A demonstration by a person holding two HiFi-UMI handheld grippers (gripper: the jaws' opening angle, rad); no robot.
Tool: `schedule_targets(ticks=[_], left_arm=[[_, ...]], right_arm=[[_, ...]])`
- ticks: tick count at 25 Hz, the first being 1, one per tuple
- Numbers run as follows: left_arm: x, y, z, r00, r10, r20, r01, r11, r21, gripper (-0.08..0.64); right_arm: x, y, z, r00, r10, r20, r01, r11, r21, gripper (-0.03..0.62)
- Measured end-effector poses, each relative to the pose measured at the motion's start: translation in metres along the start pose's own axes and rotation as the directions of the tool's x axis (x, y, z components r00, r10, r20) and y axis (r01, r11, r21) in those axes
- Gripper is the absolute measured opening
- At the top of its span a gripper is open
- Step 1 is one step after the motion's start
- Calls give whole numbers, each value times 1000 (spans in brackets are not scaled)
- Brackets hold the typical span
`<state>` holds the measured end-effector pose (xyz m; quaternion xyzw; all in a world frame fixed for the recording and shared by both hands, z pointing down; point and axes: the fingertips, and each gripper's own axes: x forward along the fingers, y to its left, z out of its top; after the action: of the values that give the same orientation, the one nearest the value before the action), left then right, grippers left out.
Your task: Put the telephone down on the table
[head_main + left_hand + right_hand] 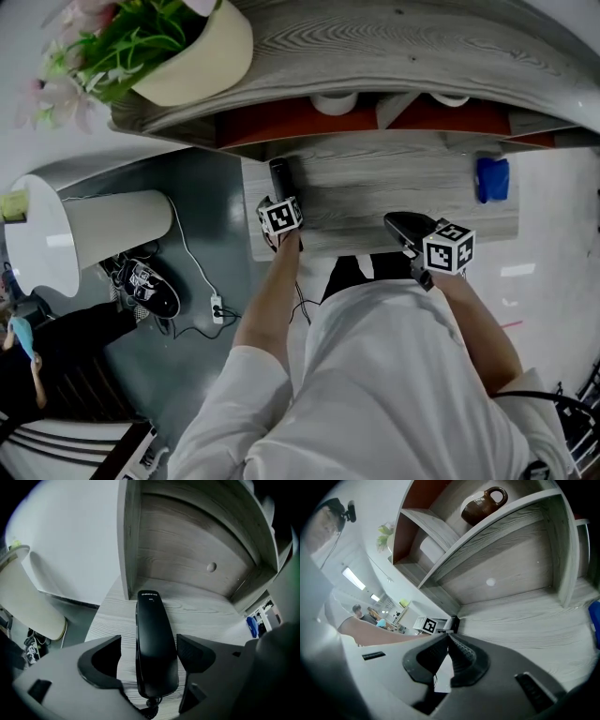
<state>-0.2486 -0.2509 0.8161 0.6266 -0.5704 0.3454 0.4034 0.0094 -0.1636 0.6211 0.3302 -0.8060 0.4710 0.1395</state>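
Note:
The black telephone handset (154, 639) lies flat on the grey wood table (206, 616), its far end toward the shelf's upright panel. My left gripper (149, 641) straddles its near end with the jaws spread; table shows between the left pad and the handset, and its cord (151, 706) trails off below. In the head view the handset (279, 176) sits at the table's left end, just past the left gripper (279, 195). My right gripper (394, 223) hovers over the table's front edge (375, 246), and its pads (457, 651) meet with nothing between them.
A blue object (491, 178) stands at the table's right end. A shelf unit rises behind the table, with a brown jug (483, 502) on a shelf and a potted plant (197, 52) on top. A white round stand (42, 244) is on the left.

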Motion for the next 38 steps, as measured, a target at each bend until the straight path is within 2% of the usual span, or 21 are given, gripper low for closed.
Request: schedule_targets(ticks=[3,7,10,13,19,23,26,31,34,38], left_arm=[[-21,-6,4,994,-61,94,64,997,-37,362],[-54,6,-8,988,-20,153,31,997,-73,362],[-82,4,-17,977,-36,210,61,991,-116,360],[-108,-13,-25,965,-92,247,117,989,-90,359],[-139,-41,-43,956,-146,252,157,987,-22,353],[-166,-65,-46,937,-165,307,142,985,95,252],[-186,-81,-46,920,-166,354,129,984,126,199],[-216,-104,-53,906,-132,403,108,991,83,138],[-237,-116,-72,910,-95,405,81,995,50,77],[-256,-136,-102,911,-70,407,73,997,8,28]], right_arm=[[-2,5,-2,1000,5,10,-4,1000,-8,18],[-8,14,-7,999,8,35,-7,1000,-19,18],[-14,20,-13,998,4,62,-3,1000,-18,18],[-20,22,-22,996,-6,88,7,1000,-10,18],[-39,24,-39,987,-43,153,39,999,27,18],[-54,24,-52,986,-45,158,45,999,8,18],[-68,23,-58,987,-29,158,30,1000,-7,18],[-98,17,-67,987,21,157,-18,1000,-20,18],[-117,16,-80,991,54,126,-50,998,-33,18],[-140,14,-98,993,90,76,-82,991,-110,17]])
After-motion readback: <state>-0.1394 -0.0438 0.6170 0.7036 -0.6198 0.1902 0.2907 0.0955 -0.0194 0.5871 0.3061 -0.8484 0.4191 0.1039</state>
